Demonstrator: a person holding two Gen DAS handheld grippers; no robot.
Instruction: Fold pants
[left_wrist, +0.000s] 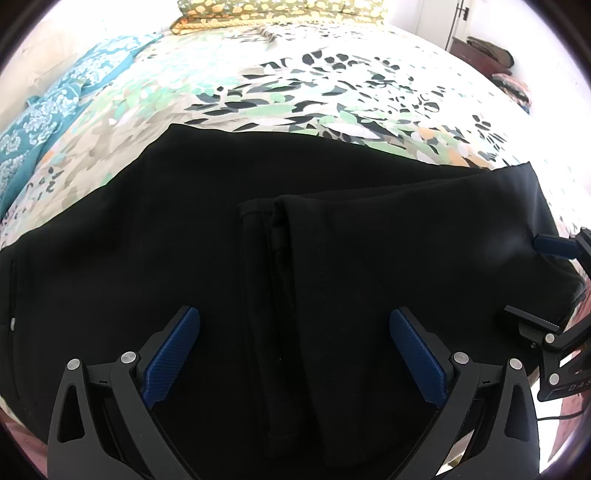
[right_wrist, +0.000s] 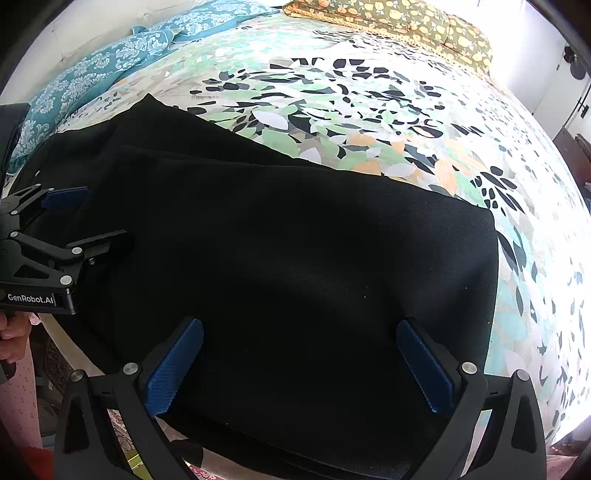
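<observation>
Black pants (left_wrist: 229, 236) lie flat across the near edge of the bed, with one layer folded over and a hem edge showing in the middle. They also fill the right wrist view (right_wrist: 295, 258). My left gripper (left_wrist: 294, 321) is open, hovering just over the pants' middle, holding nothing. It shows at the left of the right wrist view (right_wrist: 99, 216), open. My right gripper (right_wrist: 300, 330) is open over the folded right part, empty. It shows at the right edge of the left wrist view (left_wrist: 524, 275), open.
The bed (left_wrist: 332, 85) has a leaf-patterned sheet behind the pants. A teal patterned blanket (left_wrist: 48, 114) lies at the far left. Olive and yellow pillows (right_wrist: 399, 22) sit at the head. A dark cabinet (left_wrist: 484, 55) stands at the far right wall.
</observation>
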